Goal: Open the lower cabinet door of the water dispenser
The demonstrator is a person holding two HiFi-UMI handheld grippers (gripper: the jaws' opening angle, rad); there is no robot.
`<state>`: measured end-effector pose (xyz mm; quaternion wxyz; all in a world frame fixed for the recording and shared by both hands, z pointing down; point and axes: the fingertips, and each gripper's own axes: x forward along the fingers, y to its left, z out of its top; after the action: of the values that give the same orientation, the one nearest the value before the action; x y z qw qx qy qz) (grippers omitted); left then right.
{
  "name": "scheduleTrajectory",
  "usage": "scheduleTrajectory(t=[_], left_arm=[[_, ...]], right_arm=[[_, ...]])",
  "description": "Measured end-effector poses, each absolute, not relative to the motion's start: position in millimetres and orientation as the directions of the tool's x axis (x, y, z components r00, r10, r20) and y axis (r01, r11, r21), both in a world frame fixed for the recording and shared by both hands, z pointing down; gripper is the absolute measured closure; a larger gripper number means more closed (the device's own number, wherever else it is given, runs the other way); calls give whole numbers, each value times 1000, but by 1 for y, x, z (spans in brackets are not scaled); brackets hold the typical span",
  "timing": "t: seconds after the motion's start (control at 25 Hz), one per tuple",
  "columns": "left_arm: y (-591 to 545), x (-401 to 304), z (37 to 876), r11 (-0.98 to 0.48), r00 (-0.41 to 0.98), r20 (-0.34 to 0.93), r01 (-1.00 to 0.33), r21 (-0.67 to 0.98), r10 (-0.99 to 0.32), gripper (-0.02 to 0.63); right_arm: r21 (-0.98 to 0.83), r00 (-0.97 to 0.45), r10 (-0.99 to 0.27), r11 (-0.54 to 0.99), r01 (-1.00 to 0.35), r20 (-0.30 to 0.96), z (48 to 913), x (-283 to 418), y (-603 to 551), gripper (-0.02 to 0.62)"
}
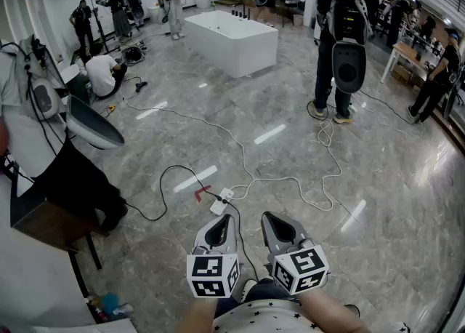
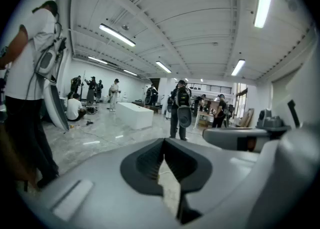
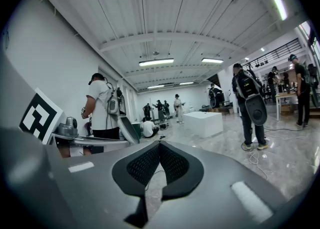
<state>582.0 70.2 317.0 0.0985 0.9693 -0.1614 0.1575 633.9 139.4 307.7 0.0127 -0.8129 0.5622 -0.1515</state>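
Observation:
No water dispenser or cabinet door shows in any view. In the head view both grippers are held close to my body, side by side, pointing forward over the marble floor. The left gripper (image 1: 220, 224) is shut, its tips meeting with nothing between them; its own view shows the same at the left gripper (image 2: 164, 145). The right gripper (image 1: 273, 221) is also shut and empty, seen again as the right gripper (image 3: 160, 144) in its own view. Each carries its marker cube near my hands.
A white power strip (image 1: 220, 201) with black and white cables lies on the floor just ahead. A person (image 1: 43, 142) wearing gear stands close on the left beside a brown table (image 1: 40, 226). A white rectangular block (image 1: 231, 41) and other people (image 1: 340, 41) stand farther off.

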Motion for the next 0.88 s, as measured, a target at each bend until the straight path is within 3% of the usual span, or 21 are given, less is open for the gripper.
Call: scheduleTrajectory(t=[0.24, 0.52, 0.88], left_arm=[[10, 517, 313, -888, 863, 351, -435, 149, -364, 600], [-61, 371, 303, -670, 671, 349, -728, 145, -654, 600], [-98, 160, 297, -360, 377, 380, -925, 116, -845, 600]], right_arm=[[-195, 226, -942, -277, -941, 248, 304, 578, 77, 600], [-173, -121, -965, 81, -981, 233, 291, 454, -15, 600], [-177, -486, -838, 454, -873, 248, 288, 258, -91, 600]])
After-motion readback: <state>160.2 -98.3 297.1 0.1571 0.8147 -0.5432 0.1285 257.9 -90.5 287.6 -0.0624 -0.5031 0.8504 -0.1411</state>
